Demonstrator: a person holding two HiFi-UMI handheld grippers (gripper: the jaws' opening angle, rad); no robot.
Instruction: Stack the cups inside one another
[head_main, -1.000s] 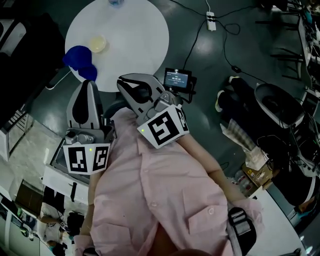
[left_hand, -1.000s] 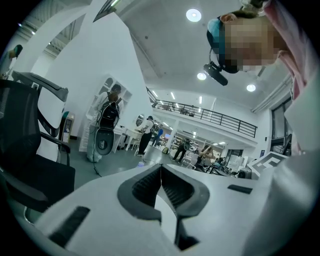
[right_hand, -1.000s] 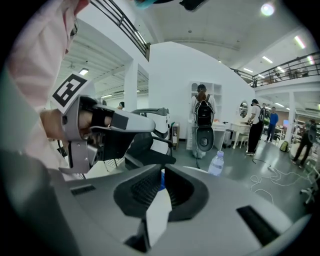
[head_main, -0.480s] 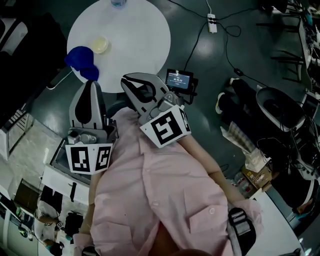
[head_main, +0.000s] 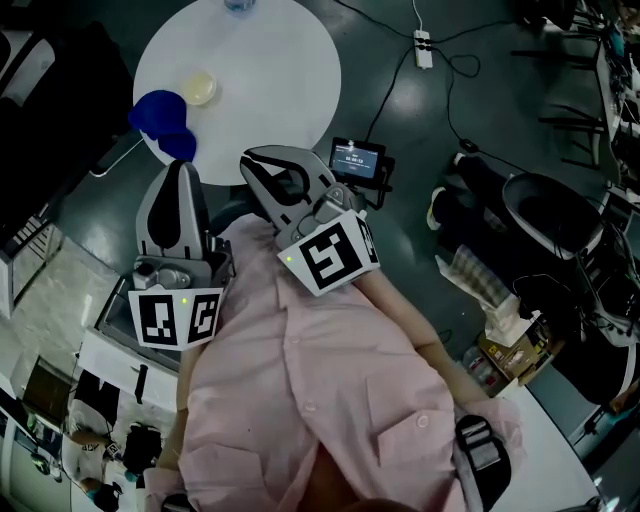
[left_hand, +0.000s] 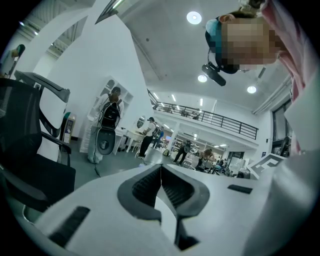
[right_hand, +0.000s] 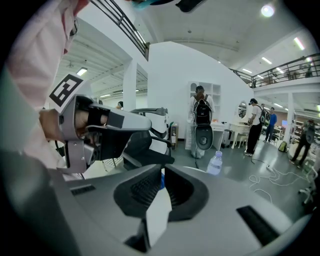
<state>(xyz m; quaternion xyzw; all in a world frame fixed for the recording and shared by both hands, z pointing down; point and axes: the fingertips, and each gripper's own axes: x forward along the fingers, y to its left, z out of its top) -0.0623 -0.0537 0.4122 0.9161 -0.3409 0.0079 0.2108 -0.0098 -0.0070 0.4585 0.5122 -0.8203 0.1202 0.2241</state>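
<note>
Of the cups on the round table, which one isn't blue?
The pale yellow cup, further in on the white table. The blue cups sit together at the table's edge.

A large open-plan lab or office hall is shown: a railed mezzanine (left_hand: 210, 117) is seen under recessed ceiling lights (left_hand: 194, 17), desks (right_hand: 234, 130) and an office chair (left_hand: 30, 150) are set about, and a power strip (head_main: 423, 44) is laid on the grey floor (head_main: 420, 190).

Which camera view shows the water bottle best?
The right gripper view: the water bottle shows upright there, cap and body, in clear sight. The head view cuts it off at the picture's top edge. The left gripper view does not show it.
</note>
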